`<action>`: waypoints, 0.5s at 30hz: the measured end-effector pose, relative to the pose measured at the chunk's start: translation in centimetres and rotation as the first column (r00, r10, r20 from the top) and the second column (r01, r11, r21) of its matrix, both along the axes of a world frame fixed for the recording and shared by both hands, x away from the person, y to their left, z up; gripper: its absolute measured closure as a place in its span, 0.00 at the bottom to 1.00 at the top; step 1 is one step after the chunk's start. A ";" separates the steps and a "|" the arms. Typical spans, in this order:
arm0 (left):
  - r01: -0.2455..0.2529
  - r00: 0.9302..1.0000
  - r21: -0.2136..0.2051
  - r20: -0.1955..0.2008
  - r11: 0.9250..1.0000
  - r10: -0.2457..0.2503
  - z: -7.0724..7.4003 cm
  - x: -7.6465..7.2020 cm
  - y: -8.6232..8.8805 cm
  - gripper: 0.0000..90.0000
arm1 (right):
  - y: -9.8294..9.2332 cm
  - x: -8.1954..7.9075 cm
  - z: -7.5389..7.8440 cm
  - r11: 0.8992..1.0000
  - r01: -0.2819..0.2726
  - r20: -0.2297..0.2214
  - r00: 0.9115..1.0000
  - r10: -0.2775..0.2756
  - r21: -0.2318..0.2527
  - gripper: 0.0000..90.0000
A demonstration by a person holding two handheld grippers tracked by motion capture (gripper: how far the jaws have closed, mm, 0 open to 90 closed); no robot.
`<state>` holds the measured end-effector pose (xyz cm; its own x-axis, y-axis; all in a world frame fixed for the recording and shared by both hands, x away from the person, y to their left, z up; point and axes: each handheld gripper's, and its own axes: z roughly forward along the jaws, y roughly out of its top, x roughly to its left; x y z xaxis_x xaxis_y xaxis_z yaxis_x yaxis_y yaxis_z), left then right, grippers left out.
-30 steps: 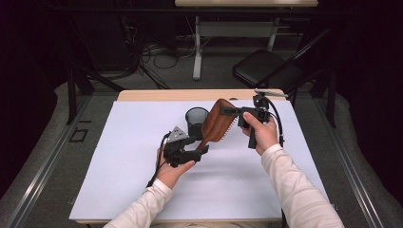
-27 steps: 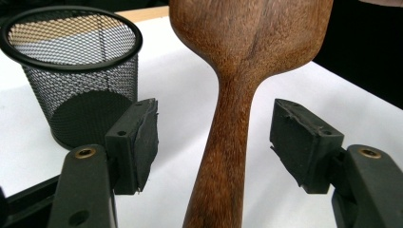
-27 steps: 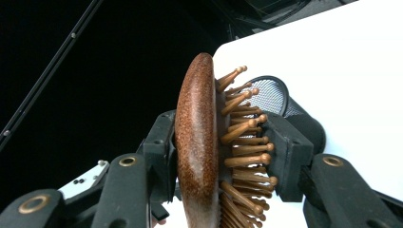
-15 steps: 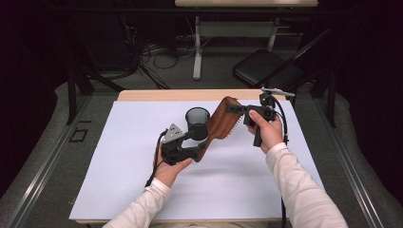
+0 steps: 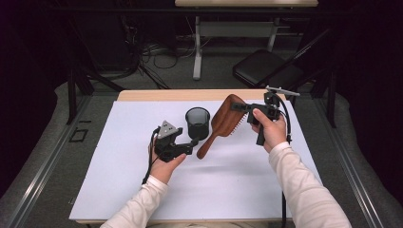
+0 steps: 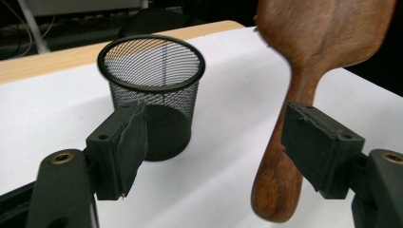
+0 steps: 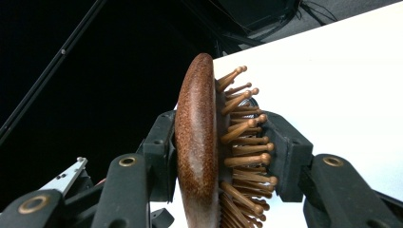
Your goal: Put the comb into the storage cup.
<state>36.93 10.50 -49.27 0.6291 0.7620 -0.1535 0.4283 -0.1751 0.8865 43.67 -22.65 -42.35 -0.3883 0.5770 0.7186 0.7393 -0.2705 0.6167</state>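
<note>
A wooden paddle hairbrush [image 5: 227, 119] hangs tilted above the white table cover, head up to the right, handle down to the left. My right gripper [image 5: 241, 108] is shut on its head, one pad on the brown back [image 7: 197, 123] and the other against the pins. My left gripper [image 5: 192, 142] is open; its jaws have just been opening. The brush handle [image 6: 278, 180] lies between them, close beside the right pad [image 6: 318, 147] and well off the left one. A black mesh cup [image 5: 197, 122] stands upright just beyond the left jaws, seen past the left pad [image 6: 152, 95].
A white sheet [image 5: 119, 156] covers the table, with a bare wooden strip [image 5: 157, 95] along the far edge. Beyond the table are a dark folding chair [image 5: 266, 71], desk legs and cables on the floor.
The left jaws have spread apart and let go of the brush handle, and the left hand has drawn back slightly to the left. The right gripper with the brush has shifted a little to the right.
</note>
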 end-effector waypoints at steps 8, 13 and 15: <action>-0.039 0.999 -0.017 -0.019 0.999 0.038 0.0 0.4 0.9 0.17 | -0.5 0.0 0.5 1.000 0.027 0.016 0.999 -0.028 0.009 0.57; -0.029 0.999 -0.013 -0.022 0.999 0.029 -0.1 0.4 1.2 0.17 | -0.7 0.0 1.0 0.999 0.043 0.024 0.999 -0.043 0.003 0.57; -0.021 1.000 -0.018 -0.015 1.000 0.021 -0.1 0.4 1.3 0.17 | -0.7 0.0 1.1 0.999 0.048 0.032 0.998 -0.048 0.005 0.57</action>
